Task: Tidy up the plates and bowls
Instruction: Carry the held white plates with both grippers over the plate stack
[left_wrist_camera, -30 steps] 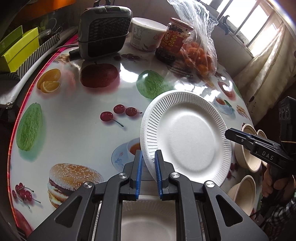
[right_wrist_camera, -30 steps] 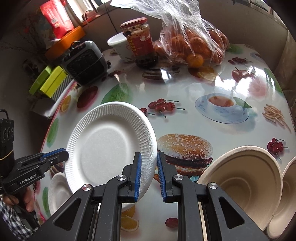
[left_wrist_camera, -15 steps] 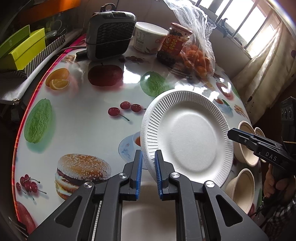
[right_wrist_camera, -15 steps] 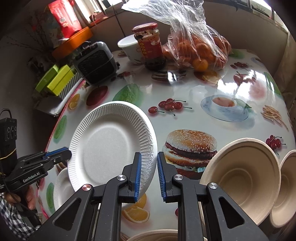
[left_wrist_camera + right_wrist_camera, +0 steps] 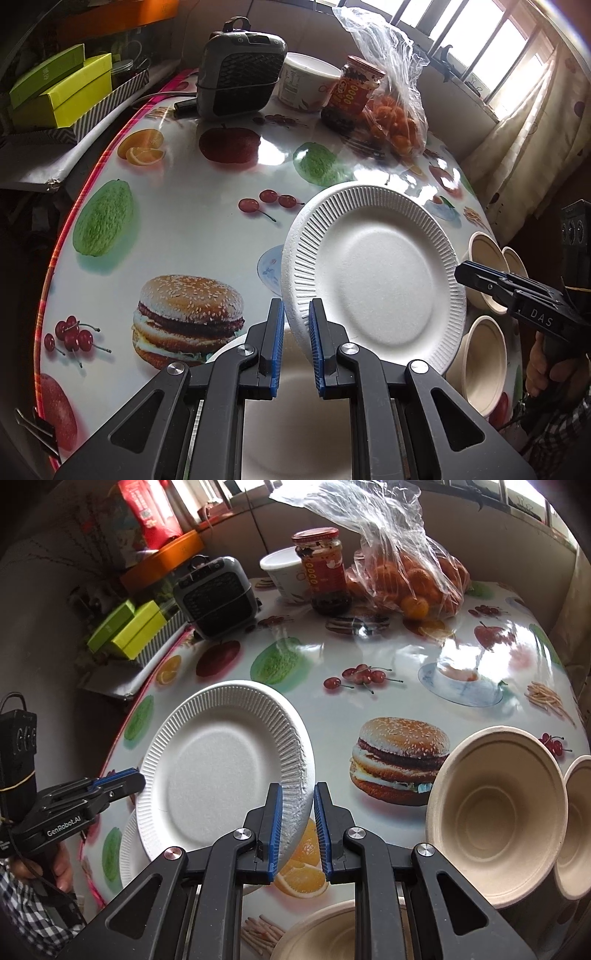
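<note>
The plate (image 5: 376,273) looks like matt white pulp paper with a ribbed rim; the worktop (image 5: 177,236) is glossy printed plastic; the bowls (image 5: 495,830) are matt beige fibre.

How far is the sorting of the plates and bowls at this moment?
Early stage. Done: one white paper plate lies flat near the table edge. In hand: both grippers, left and right, hold a second ribbed white paper plate above it. Left: three beige paper bowls stand unstacked.
</note>
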`<state>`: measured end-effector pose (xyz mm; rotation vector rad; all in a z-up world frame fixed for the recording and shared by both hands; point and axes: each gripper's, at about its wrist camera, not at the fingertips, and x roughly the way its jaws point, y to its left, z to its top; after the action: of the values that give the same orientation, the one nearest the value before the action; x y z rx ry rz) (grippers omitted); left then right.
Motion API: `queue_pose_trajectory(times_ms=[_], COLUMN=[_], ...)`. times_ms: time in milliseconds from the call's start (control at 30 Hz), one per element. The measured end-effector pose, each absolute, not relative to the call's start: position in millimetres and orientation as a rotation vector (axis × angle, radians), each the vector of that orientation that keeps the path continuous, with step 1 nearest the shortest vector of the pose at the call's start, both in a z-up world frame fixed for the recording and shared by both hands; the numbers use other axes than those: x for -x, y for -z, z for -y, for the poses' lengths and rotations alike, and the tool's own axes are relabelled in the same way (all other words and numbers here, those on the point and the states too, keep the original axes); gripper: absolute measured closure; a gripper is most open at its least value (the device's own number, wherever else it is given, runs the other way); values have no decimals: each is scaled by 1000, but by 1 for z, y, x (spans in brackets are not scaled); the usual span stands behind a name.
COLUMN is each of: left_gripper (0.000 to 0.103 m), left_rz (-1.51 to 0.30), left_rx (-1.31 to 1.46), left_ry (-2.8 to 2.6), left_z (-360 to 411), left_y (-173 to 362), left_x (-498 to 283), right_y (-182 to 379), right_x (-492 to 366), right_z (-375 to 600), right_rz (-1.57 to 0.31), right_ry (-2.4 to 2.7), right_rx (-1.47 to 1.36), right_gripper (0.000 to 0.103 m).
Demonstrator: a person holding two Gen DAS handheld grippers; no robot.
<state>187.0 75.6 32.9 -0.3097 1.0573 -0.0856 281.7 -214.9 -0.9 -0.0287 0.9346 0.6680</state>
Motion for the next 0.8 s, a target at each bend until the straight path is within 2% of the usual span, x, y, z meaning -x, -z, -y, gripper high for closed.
queue_pose_trajectory(times_ms=[800], left_gripper=[89], left_rz=[-1039], left_rx=[333], left_ry=[51], left_z=[-98], left_y=[-29], left_x=[-140], right_y=[6], right_x=[-233], right_z=[199], right_rz=[-926], right_ry=[-726], right_rx=[51], right_gripper=[86])
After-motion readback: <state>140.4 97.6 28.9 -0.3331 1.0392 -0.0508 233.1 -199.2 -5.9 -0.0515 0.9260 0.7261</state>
